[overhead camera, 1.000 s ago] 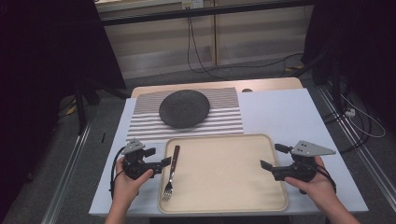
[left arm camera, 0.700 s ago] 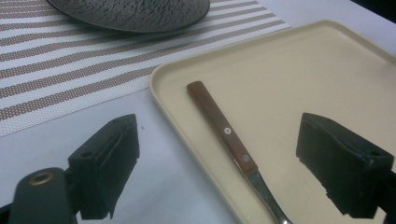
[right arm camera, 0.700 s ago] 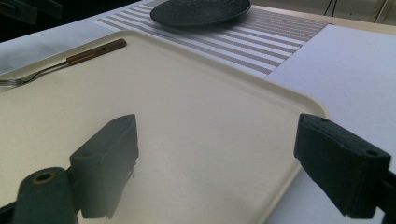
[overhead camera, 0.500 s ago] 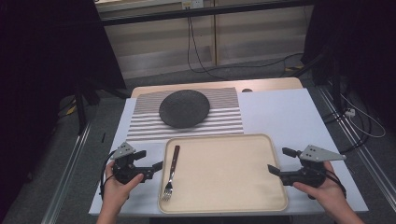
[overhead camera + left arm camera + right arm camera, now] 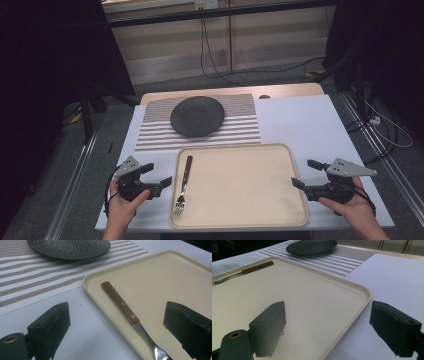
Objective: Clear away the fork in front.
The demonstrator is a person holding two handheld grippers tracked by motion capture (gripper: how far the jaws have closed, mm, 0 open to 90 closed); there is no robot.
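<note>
High view first: the cream tray (image 5: pixel 240 200) sits at the near edge of the white table (image 5: pixel 310 125), and the fork (image 5: pixel 183 184) lies inside it along the left rim, wooden handle pointing away, tines toward the person. Left gripper (image 5: pixel 156 175) hangs just beside the tray's left edge, off the tray, over the white tabletop; its jaws have just been opening and now stand wide with nothing between them. Left gripper view confirms it: the fork (image 5: pixel 130 315) lies clear on the tray (image 5: pixel 175 282) between the two black jaws as the camera sees them, but beyond them and untouched. Over on the other side, the right gripper (image 5: pixel 304 173) hovers at the tray's right edge, jaws spread and empty. Right gripper view has one jaw over the tray's (image 5: pixel 317 300) surface and the other over the bare table (image 5: pixel 397 272), the rim running between them with no contact. Farther back, the dark round plate (image 5: pixel 197 116) rests on the striped placemat (image 5: pixel 240 130), well apart from both grippers.
</note>
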